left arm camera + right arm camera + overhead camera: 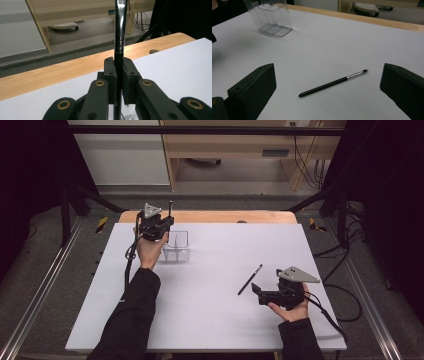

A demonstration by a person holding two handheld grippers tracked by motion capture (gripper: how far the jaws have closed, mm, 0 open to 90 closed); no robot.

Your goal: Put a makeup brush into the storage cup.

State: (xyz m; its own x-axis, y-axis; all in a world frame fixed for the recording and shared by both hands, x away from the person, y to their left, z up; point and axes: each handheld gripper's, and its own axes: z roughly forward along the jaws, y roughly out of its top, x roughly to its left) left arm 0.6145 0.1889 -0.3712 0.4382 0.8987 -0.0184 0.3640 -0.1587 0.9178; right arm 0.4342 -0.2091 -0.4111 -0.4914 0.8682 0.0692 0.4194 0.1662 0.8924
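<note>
My left gripper (167, 220) is shut on a thin brush (119, 37) with a black handle and silver ferrule, holding it upright; it hovers just left of and above a clear plastic holder (177, 247) with compartments. That holder (270, 15) stands upright on the white table sheet. A second black brush (250, 279) lies flat on the sheet at centre right, its tip pointing away. My right gripper (256, 289) is open, low over the sheet, with this brush (332, 83) lying in front of it between the two jaws' lines.
The white sheet (210, 320) covers the table; a wooden edge (225, 216) shows along the far side. Beyond it are a floor, a wooden desk frame (172, 172) and cables (312, 167). Black frame struts stand at both sides.
</note>
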